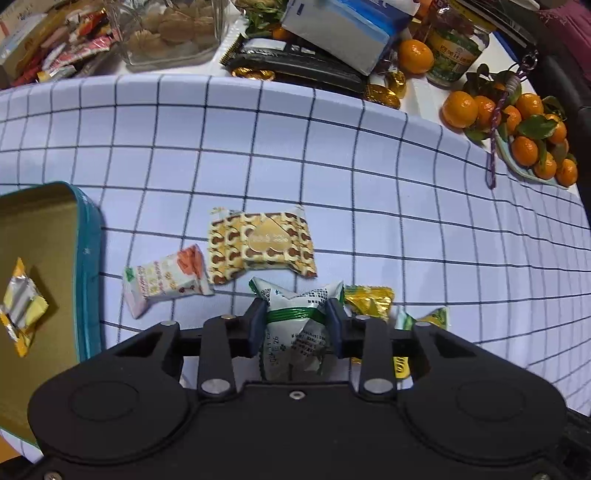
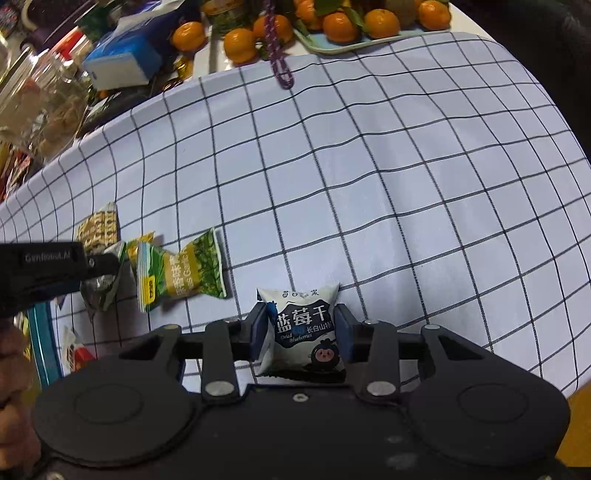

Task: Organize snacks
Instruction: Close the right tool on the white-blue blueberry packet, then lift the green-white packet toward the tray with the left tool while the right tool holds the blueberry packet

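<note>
Pinching a white-and-green snack packet (image 1: pixel 295 325) at its green-banded waist, the left gripper (image 1: pixel 295 315) has both pads pressed into the wrapper; jaws partly closed, packet creased between them. It sits on the blue checked tablecloth (image 1: pixel 332 147), among other snacks: a yellow wrapper (image 1: pixel 369 301) touching its right side, a brown-and-yellow patterned packet (image 1: pixel 260 249) just beyond, a white-and-orange packet (image 1: pixel 166 280) to the left. A teal tin (image 1: pixel 88 266) with gold interior stands at the left edge, one yellow-silver sweet (image 1: pixel 20 308) inside.

Right gripper (image 2: pixel 301 330): jaws partly closed around a white-and-navy dried blueberry packet (image 2: pixel 301 325), pads against both of its side edges, packet upright on the cloth. A green-and-yellow packet (image 2: pixel 181 269) lies near, to its left.

Beyond the cloth: tangerines (image 1: pixel 517 125), a glass jar of biscuits (image 1: pixel 173 33), a blue-and-white box (image 1: pixel 343 29).
</note>
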The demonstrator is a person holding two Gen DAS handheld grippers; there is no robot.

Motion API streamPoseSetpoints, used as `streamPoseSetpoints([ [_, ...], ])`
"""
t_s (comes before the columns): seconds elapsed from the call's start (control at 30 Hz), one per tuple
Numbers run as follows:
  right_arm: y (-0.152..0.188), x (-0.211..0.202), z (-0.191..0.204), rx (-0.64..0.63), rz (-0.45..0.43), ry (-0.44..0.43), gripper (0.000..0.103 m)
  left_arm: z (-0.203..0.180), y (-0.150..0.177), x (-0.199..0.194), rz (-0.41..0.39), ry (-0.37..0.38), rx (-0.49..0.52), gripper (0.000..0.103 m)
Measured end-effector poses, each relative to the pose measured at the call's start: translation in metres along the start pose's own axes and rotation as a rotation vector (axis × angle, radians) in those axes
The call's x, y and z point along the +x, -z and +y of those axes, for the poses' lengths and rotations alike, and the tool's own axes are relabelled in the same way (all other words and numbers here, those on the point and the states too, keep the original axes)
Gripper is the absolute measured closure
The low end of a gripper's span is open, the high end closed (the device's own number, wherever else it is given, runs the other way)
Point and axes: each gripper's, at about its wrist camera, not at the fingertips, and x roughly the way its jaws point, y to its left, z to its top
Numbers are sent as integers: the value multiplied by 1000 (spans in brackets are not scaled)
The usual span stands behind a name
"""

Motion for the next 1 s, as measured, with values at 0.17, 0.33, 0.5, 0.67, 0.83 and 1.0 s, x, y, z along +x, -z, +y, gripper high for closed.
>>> streamPoseSetpoints([
  [0.17,-7,-6,-4,58,-10,-2,62,1,1,-7,-4,23,-14,66],
  [0.33,-10,-14,-5,99,-32,2,62,6,0,-23,-34,41,-26,66],
  [0.5,-12,-25,1,126,-60,17,62,19,-2,-44,-78,54,-53,66],
  [0.67,-9,-35,13,123,-76,22,62,41,-2,-69,-130,41,-94,66],
  [0.83,-5,-40,32,106,-85,25,62,72,3,-94,-180,8,-151,66],
  [1.0,-1,-44,61,72,-92,14,62,108,5,-118,-225,-33,-221,66],
])
